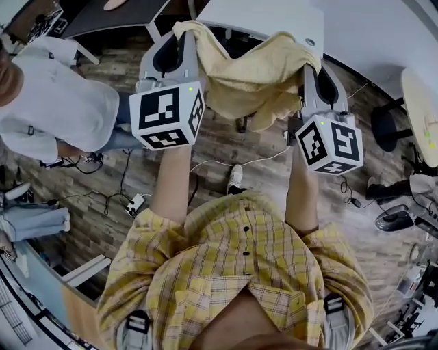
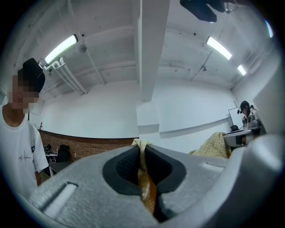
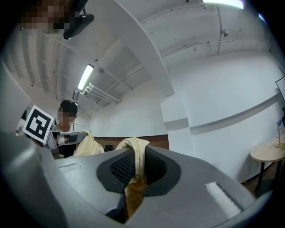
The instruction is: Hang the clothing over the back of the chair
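Observation:
A pale yellow piece of clothing (image 1: pixel 253 75) hangs stretched between my two grippers, held up in front of me in the head view. My left gripper (image 1: pixel 179 35) is shut on its left edge; in the left gripper view the yellow clothing (image 2: pixel 143 178) is pinched between the dark pads. My right gripper (image 1: pixel 311 67) is shut on the other edge, and the right gripper view shows the clothing (image 3: pixel 136 167) folded over and clamped between its pads. Both grippers point about level. No chair back can be made out in any view.
A person in a white T-shirt (image 1: pixel 51 102) stands close at the left. A white table (image 1: pixel 274 17) lies beyond the cloth, a round light table (image 1: pixel 421 113) at the right. Cables (image 1: pixel 219 164) trail over the wood floor below. A white pillar (image 2: pixel 151 53) stands ahead.

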Tool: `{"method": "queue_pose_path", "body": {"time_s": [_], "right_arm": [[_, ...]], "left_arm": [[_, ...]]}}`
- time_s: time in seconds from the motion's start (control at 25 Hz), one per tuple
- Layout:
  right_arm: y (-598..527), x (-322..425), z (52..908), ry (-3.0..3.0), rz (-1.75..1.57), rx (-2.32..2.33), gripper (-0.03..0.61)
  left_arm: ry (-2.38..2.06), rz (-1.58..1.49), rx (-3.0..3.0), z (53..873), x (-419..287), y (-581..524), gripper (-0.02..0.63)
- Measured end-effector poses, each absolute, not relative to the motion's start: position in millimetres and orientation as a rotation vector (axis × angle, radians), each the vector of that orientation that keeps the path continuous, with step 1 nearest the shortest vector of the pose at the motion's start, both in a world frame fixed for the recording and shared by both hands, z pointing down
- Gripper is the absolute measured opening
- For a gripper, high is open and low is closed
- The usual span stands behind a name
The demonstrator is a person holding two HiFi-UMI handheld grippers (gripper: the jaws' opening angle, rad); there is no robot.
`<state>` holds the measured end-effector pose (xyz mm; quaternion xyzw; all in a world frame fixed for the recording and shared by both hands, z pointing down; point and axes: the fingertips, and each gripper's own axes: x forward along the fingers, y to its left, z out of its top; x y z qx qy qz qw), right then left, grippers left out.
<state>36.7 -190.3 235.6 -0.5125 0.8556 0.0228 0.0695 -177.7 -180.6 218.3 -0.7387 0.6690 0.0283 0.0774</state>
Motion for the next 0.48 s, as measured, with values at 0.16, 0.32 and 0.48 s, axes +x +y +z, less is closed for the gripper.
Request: {"method": "queue_pose_path", "body": {"time_s": [0.16,0.32,0.48], "right_arm": [[-212.8,41.8,227.5,2.546,0.075,-1.561,0.028],[-229.9,42.9,230.4,2.533,0.076,-1.584,0.028],[-253.7,49.0,230.2,2.520,0.077,-1.613,0.028]], "left_arm": [[1.986,0.105,-2.193,203.0,-183.9,-207.6,0.014],[1.981,0.100,-2.180,198.2,-195.9,-232.2,0.014],[1.983,0.096,-2.181,193.9,-201.2,-263.7,0.014]]}}
